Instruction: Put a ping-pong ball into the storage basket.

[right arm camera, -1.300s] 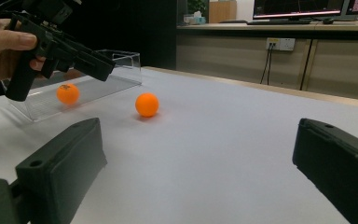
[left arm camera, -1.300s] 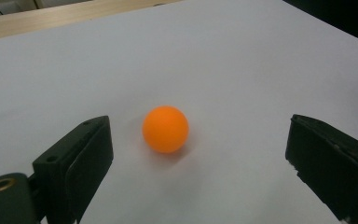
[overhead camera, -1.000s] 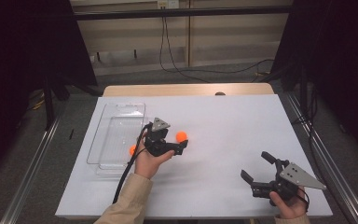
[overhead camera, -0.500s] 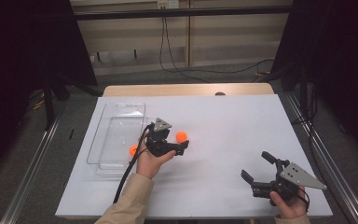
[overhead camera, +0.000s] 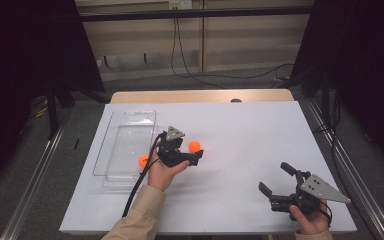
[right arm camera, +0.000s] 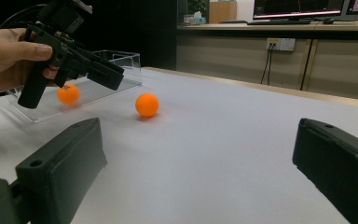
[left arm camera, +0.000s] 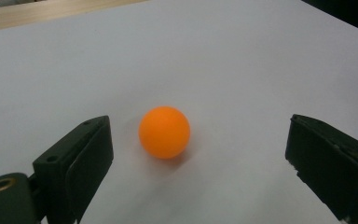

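Note:
An orange ball [overhead camera: 195, 146] [left arm camera: 164, 132] [right arm camera: 147, 104] rests on the white table. My left gripper [overhead camera: 192, 151] [left arm camera: 198, 127] is held low over the table with its jaws open wide. The ball lies just ahead of them, between their lines, touching neither. A second orange ball [overhead camera: 143, 161] [right arm camera: 68, 94] sits at the near right edge of a clear plastic tray [overhead camera: 125, 131] [right arm camera: 127, 63]; I cannot tell whether it is inside. My right gripper [overhead camera: 274, 176] [right arm camera: 198, 128] is open and empty near the front right of the table, pointing toward the left hand [right arm camera: 4, 56].
The white sheet [overhead camera: 250, 130] covers most of the table, with a wooden strip [overhead camera: 200, 96] at the far edge. Black cable [overhead camera: 140, 185] trails from the left gripper along the sleeve. Dark curtains and metal rails flank both sides.

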The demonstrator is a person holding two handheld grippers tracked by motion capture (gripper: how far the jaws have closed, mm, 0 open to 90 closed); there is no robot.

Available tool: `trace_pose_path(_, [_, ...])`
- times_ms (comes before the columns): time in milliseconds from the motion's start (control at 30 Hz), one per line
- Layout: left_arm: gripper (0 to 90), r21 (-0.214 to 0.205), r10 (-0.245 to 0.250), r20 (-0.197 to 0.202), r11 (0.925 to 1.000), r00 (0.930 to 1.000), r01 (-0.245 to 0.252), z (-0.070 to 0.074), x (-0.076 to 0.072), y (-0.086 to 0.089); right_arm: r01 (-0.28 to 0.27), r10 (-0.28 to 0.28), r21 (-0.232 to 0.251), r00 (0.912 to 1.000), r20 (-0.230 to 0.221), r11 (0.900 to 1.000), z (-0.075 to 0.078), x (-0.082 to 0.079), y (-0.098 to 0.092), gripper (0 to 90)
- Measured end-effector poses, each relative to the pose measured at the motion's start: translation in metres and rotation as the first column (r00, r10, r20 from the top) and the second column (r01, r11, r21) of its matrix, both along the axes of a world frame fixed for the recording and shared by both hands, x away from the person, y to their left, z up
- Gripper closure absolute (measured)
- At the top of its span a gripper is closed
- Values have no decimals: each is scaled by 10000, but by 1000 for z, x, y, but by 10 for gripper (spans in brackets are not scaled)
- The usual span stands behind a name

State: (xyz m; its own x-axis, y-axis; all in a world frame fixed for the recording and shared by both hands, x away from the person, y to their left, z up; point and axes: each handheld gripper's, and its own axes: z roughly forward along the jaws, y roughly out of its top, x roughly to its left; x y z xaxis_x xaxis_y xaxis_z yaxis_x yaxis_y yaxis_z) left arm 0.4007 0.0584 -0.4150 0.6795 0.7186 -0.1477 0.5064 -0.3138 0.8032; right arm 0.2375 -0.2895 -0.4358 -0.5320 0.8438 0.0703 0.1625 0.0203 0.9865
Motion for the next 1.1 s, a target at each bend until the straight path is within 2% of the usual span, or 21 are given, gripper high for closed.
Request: trace_pose_path(1100, [77,68,98,-39,9999,9999,-98,-7,6,-7,-4,4,5,10000,-4,10000,0,0,0,15])
